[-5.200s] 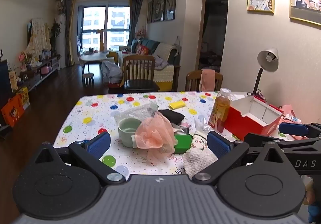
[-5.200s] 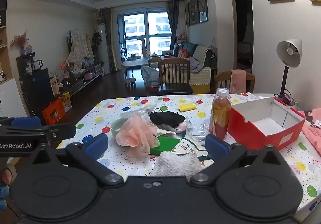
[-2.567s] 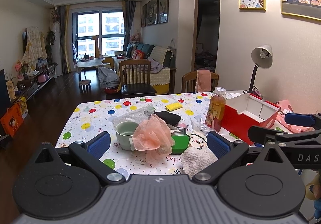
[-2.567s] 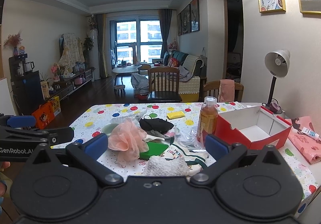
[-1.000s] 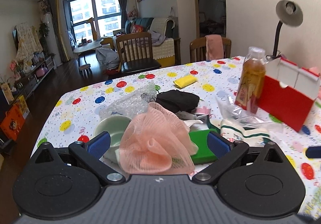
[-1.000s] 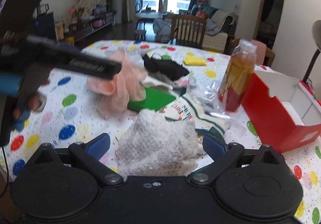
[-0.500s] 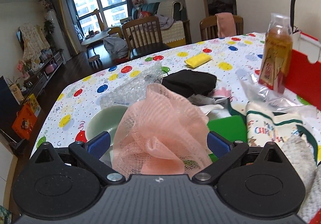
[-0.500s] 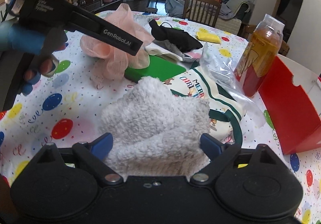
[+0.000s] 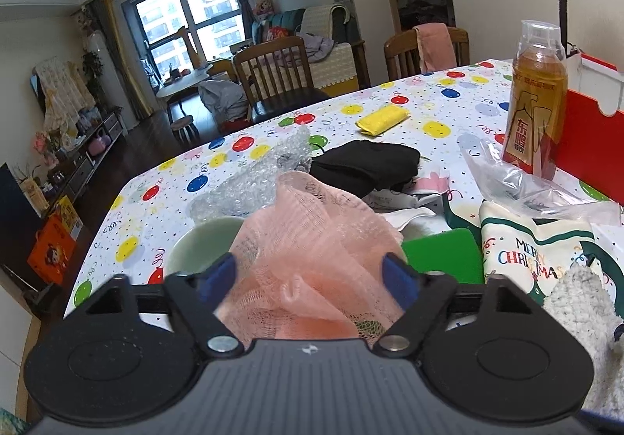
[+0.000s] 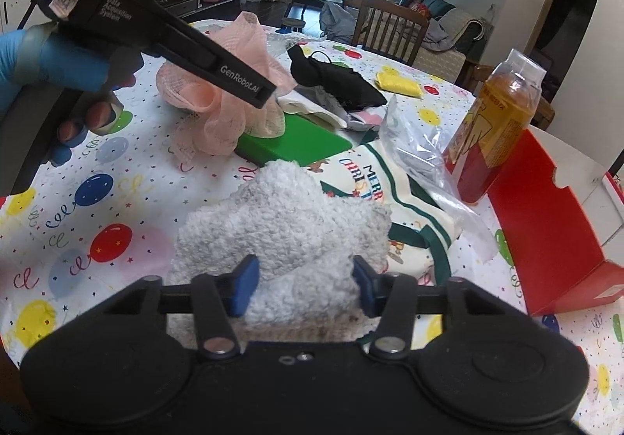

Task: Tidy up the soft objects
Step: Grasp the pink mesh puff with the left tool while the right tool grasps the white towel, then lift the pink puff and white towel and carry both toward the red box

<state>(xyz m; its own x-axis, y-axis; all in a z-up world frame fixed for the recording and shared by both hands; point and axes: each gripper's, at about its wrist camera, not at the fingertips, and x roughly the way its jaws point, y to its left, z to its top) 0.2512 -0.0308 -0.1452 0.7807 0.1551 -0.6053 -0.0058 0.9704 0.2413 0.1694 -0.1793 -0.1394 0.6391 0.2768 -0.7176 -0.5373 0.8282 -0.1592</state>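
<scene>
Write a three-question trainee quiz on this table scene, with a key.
1. True or false: the left gripper has the pink mesh puff between its fingers.
2. What does the right gripper pinch? A) black cloth B) grey fluffy towel C) yellow sponge
3. Fill in: the bottle stands right beside the ____ box.

Key: 1 true; both grippers' jaws have just been closing. 2 B, the grey fluffy towel. 3 red; the red box is open-topped.
</scene>
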